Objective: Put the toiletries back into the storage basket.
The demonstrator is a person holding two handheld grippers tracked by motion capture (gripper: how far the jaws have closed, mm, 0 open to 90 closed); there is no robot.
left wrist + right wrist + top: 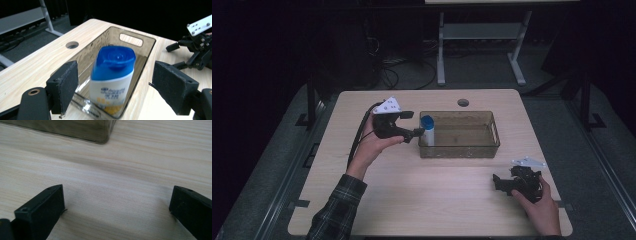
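Pale wood-grain surface (432, 190), rounded corners, round cable hole (463, 102) near the far edge at about 12 o'clock. Behind it, dark floor with a white-legged desk frame (482, 45) and loose cables.

Just past the middle of the surface: smoky transparent plastic bin (492, 131), rectangular, long side running 9 to 3 o'clock, handle cut-out in the end wall, seen in the left gripper view at (131, 39). One lower corner of the same bin (100, 135) at 12 o'clock in the right gripper view.

At 9 o'clock of the bin, left tongs (418, 131) held up in a hand on a plaid sleeve, grey three-cornered plate on top, black cable trailing back. Spread wide apart, nothing clamped; tips at the bin's 9 o'clock end, either side of the bottle without touching it.

Near the 4 o'clock corner of the surface, right tongs (498, 182) low over the wood, pointing toward 9 o'clock, well apart from the bin. Likewise spread wide, bare wood between them.

Inside the bin, hard against its 9 o'clock end: white shampoo bottle (111, 82) with a blue cap (115, 62), upright, leaning slightly, blue and yellow label print.
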